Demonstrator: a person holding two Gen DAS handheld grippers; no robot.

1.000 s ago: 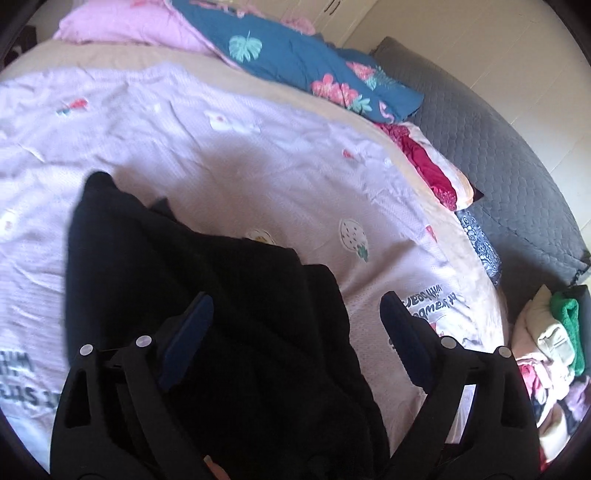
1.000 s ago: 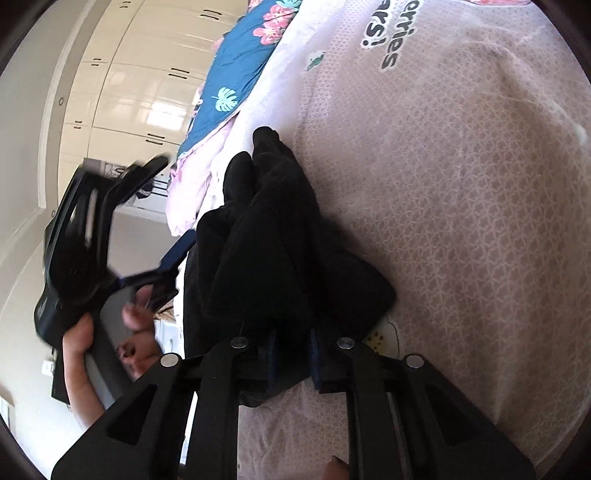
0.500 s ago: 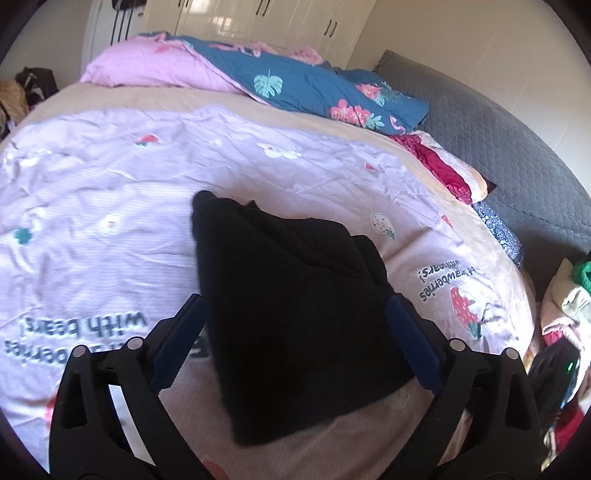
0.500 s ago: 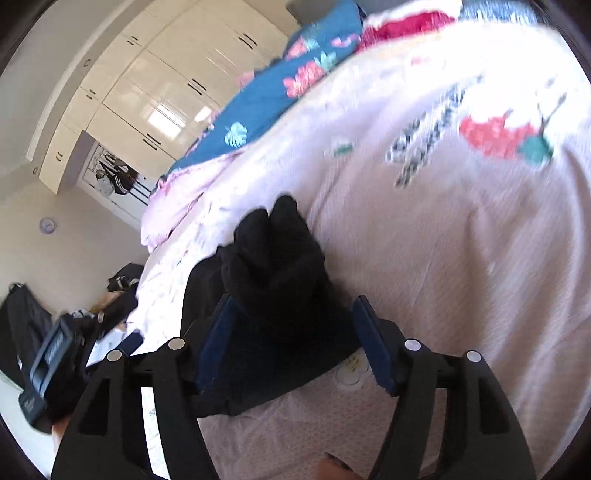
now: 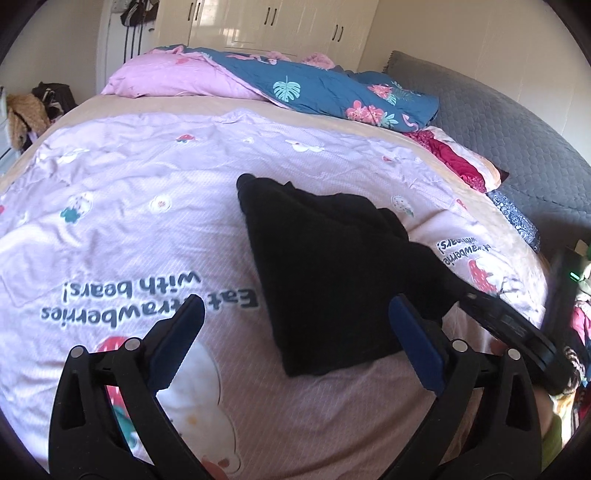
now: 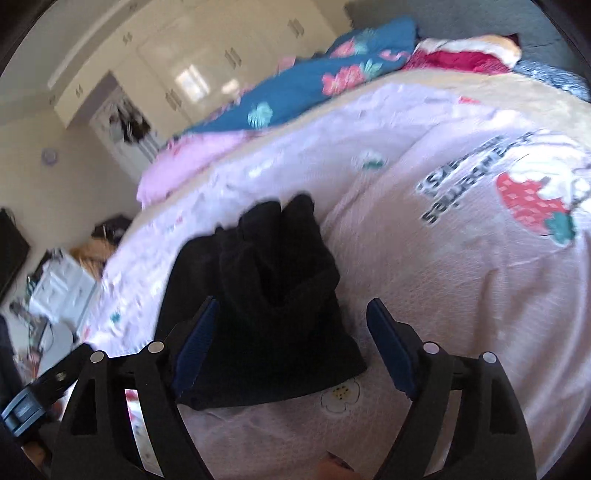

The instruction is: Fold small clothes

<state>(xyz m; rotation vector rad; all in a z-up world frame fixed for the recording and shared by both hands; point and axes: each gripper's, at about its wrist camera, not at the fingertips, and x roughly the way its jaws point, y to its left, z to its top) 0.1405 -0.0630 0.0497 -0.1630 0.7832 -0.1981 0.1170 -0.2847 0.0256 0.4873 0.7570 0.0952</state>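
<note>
The left gripper [image 5: 295, 325] stands wide apart above a pink printed bedspread [image 5: 129, 229], gripping nothing. A folded black garment [image 5: 332, 266] lies flat just ahead, toward its right finger. The right gripper [image 6: 291, 332] has just been opening; the garment [image 6: 273, 295] sits between its parted fingers, untouched by the pads.

Black cloth [image 5: 332, 266]: soft, fuzzy, matt. Blanket [image 5: 147, 206]: thin cloth, wrinkly, bumpy weave. Cupboards [image 5: 280, 26]: shiny, smooth. Headboard [image 5: 498, 122]: grey, quilted.
</note>
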